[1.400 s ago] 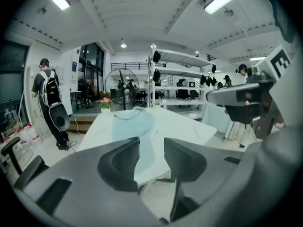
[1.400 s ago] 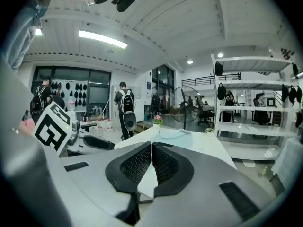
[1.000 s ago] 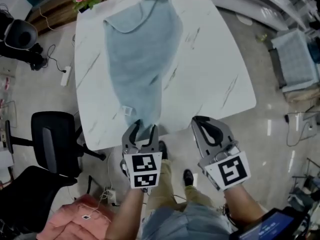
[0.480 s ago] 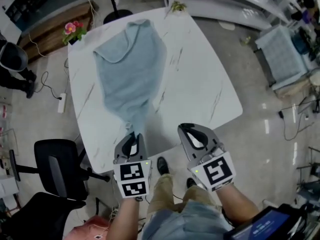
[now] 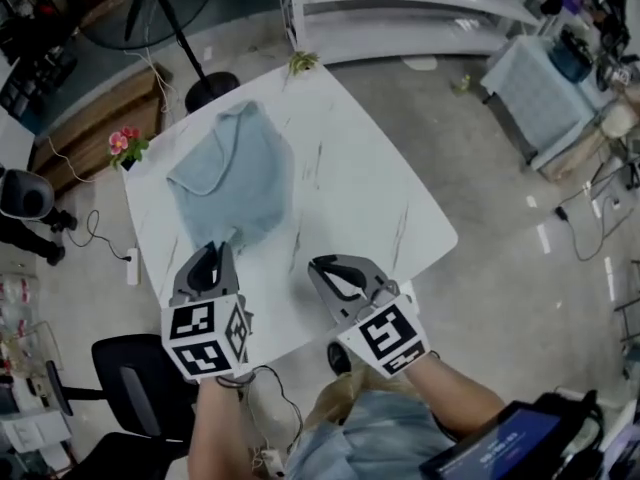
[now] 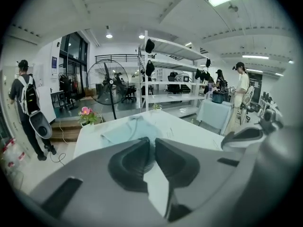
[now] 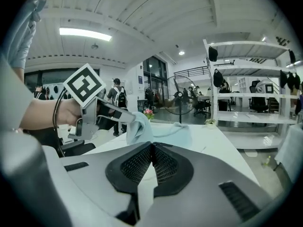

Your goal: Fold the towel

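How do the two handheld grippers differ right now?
The left gripper pinches the near corner of the towel, its jaws having just been closing on it; the right gripper has its jaws together on nothing. The left gripper sits at the towel's near end, while the right gripper hovers over bare table beside it. Both are shut and point away from the person.

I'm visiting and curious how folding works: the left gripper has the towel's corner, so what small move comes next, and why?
Probably carry the left gripper forward, over the towel toward its far end. That gripper's jaws have just closed on the near corner, held above the table, while the rest lies flat; the right gripper is shut and empty.
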`<state>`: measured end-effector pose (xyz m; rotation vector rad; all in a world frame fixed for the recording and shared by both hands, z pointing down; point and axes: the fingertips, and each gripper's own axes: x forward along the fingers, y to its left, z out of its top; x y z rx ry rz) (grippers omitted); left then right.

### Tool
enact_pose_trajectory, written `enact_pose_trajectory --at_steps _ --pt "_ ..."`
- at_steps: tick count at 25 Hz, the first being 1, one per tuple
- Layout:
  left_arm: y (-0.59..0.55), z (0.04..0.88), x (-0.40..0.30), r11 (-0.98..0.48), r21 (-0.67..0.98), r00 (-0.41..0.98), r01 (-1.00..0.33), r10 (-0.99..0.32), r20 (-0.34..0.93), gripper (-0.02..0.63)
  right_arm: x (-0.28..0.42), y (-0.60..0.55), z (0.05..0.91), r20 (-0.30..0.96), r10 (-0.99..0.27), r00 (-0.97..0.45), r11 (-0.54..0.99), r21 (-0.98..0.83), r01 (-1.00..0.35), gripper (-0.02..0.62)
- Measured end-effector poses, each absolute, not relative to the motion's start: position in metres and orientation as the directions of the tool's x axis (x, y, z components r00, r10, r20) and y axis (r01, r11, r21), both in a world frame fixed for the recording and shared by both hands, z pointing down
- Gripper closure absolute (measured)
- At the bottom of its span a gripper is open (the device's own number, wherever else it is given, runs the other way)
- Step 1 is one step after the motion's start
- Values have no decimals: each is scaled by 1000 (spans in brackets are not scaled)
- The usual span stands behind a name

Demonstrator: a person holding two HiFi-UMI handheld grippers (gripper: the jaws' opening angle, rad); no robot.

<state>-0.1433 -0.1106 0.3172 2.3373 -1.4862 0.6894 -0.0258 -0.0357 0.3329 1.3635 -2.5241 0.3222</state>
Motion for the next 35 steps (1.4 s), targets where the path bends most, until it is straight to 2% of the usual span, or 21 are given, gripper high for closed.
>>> enact_pose_trajectory --at_steps 5,11,15,26,32,35 --pt "-167 320 -134 -424 -21 344 -905 -760 552 566 -39 -85 366 367 -711 -600 593 -146 -792 578" --pt "-227 350 -154 -390 -9 305 -921 -733 607 566 -86 -124 421 460 -501 -733 718 -252 -649 576" --pt "-263 370 -173 -370 31 304 -929 -708 637 566 -113 -154 453 518 -400 -756 776 -249 -580 575" --pt "-301 418 -232 -323 52 260 -945 -643 721 566 -124 -255 478 549 -416 -725 787 -183 -589 560" --pt "-305 412 -242 -338 51 266 -940 -627 732 566 -125 -256 432 486 -496 -720 790 -91 -606 557" --pt "-306 401 -239 -348 56 278 -936 -629 726 566 -142 -238 418 470 -447 -761 835 -86 -544 549"
